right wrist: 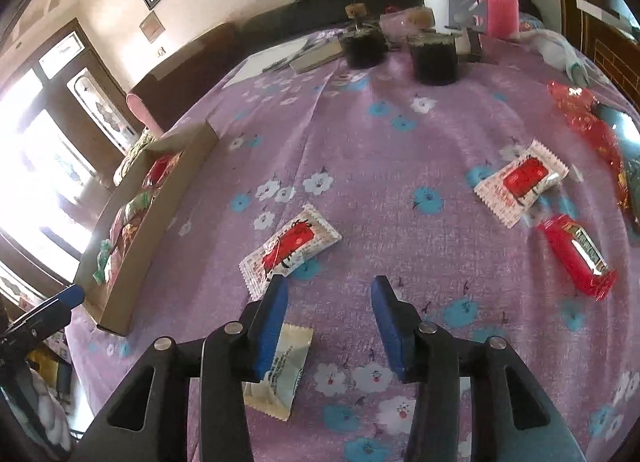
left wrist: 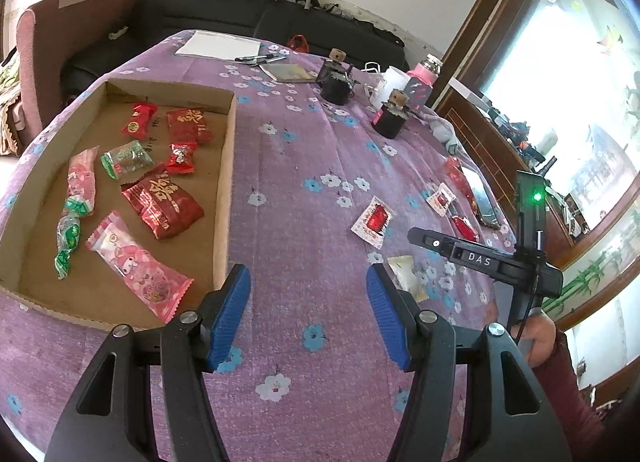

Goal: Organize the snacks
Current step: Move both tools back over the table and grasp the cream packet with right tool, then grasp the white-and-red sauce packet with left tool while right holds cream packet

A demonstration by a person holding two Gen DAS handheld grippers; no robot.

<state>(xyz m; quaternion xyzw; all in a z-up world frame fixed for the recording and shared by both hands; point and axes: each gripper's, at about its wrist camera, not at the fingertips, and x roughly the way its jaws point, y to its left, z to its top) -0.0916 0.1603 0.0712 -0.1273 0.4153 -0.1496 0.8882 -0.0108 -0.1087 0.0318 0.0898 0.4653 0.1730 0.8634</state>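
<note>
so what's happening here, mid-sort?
A person with a handheld gripper in each hand is sorting wrapped snacks into a cardboard tray on a purple flowered tablecloth. Several snacks already lie in the tray. The left gripper is open and empty beside it. The right gripper is open over the cloth, a pale packet under its left finger; nothing held. More snacks remain loose nearby.

Left gripper [left wrist: 308,282]: black moulded linkage arms with triangular cut-outs, round silver pivot screws at each joint, and blue ribbed pads [left wrist: 230,314] lining the jaws. Right gripper [right wrist: 329,294]: same build, black arms, silver screws, blue ribbed pads [right wrist: 270,326]. Seen from the left wrist view, the right unit's black housing carries white "DAS" lettering [left wrist: 476,256], a lit green indicator lamp [left wrist: 537,196] and a thin black cable. The hand [left wrist: 538,342] holding it wears a dark maroon sleeve [left wrist: 572,394].
</note>
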